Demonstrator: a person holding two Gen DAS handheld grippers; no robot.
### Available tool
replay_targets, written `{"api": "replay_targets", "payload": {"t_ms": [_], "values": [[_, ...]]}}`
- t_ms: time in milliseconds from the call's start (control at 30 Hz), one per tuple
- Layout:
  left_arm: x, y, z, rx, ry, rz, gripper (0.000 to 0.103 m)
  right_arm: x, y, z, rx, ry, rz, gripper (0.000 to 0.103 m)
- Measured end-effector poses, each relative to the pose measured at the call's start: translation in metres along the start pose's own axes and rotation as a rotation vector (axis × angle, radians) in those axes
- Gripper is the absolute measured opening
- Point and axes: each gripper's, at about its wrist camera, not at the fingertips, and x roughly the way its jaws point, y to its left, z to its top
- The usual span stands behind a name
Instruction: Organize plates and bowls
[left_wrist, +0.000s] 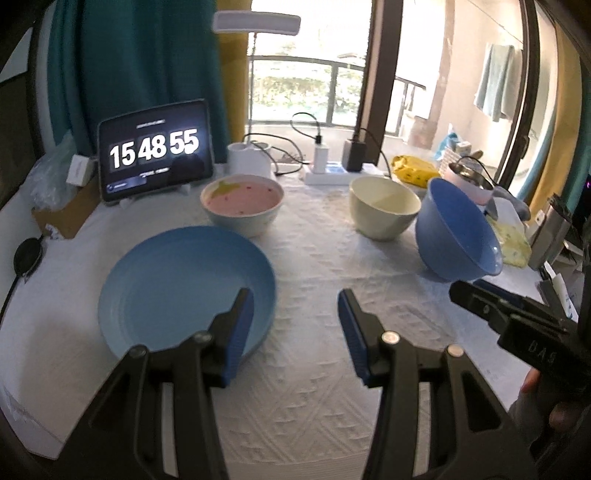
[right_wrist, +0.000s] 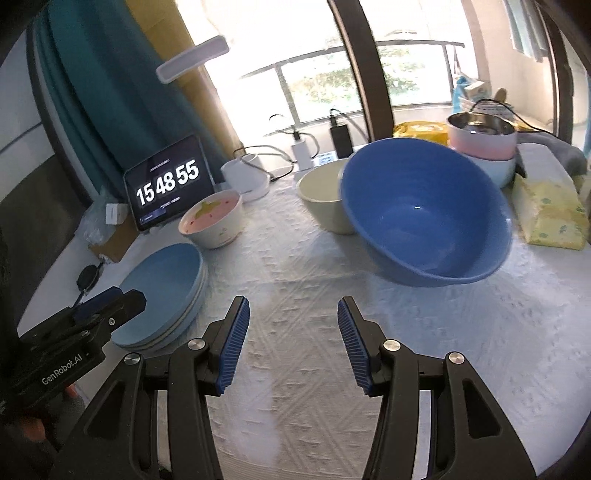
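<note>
A stack of light blue plates (left_wrist: 177, 280) (right_wrist: 162, 291) lies at the left of the table. A pink-lined bowl (left_wrist: 242, 203) (right_wrist: 212, 219) stands behind it. A cream bowl (left_wrist: 384, 210) (right_wrist: 321, 199) stands at the middle right. A blue bowl (left_wrist: 458, 232) (right_wrist: 424, 218) sits tilted beside the cream bowl. My left gripper (left_wrist: 295, 310) is open and empty, its left finger over the plates' near rim. My right gripper (right_wrist: 291, 321) is open and empty, in front of the blue bowl, over the cloth.
A tablet clock (left_wrist: 155, 149) (right_wrist: 170, 184) stands at the back left, with a white lamp base (left_wrist: 251, 158), chargers and cables behind. A pink and metal pot (right_wrist: 480, 136) and yellow tissue pack (right_wrist: 550, 214) sit at the right. A white cloth (left_wrist: 306, 258) covers the table.
</note>
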Motion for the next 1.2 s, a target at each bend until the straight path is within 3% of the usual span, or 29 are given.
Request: {"api": "replay_targets", "payload": {"t_ms": [167, 267, 333, 367, 400, 767, 967, 1200], "values": [[0.001, -0.02, 0.005, 0.035, 0.002, -0.011, 0.049, -0.009, -0.022, 0.002, 0.029, -0.025, -0.006, 0.054], [0.003, -0.031, 0.01, 0.044, 0.0, -0.066, 0.049, -0.013, -0.033, 0.004, 0.042, -0.034, -0.012, 0.054], [0.005, -0.04, 0.014, 0.05, 0.008, -0.103, 0.057, -0.016, -0.041, 0.005, 0.049, -0.038, -0.021, 0.054], [0.006, -0.043, 0.015, 0.047, 0.005, -0.108, 0.069, -0.018, -0.045, 0.006, 0.055, -0.043, -0.026, 0.054], [0.006, -0.046, 0.016, 0.042, 0.0, -0.114, 0.072, -0.019, -0.048, 0.007, 0.058, -0.046, -0.028, 0.054], [0.019, -0.083, 0.032, 0.07, -0.008, -0.158, 0.073, -0.037, -0.087, 0.015, 0.079, -0.087, -0.089, 0.055], [0.027, -0.097, 0.038, 0.086, -0.001, -0.171, 0.075, -0.04, -0.101, 0.018, 0.068, -0.1, -0.113, 0.061], [0.036, -0.108, 0.047, 0.111, -0.01, -0.158, 0.075, -0.037, -0.111, 0.024, 0.034, -0.115, -0.2, 0.075]]}}
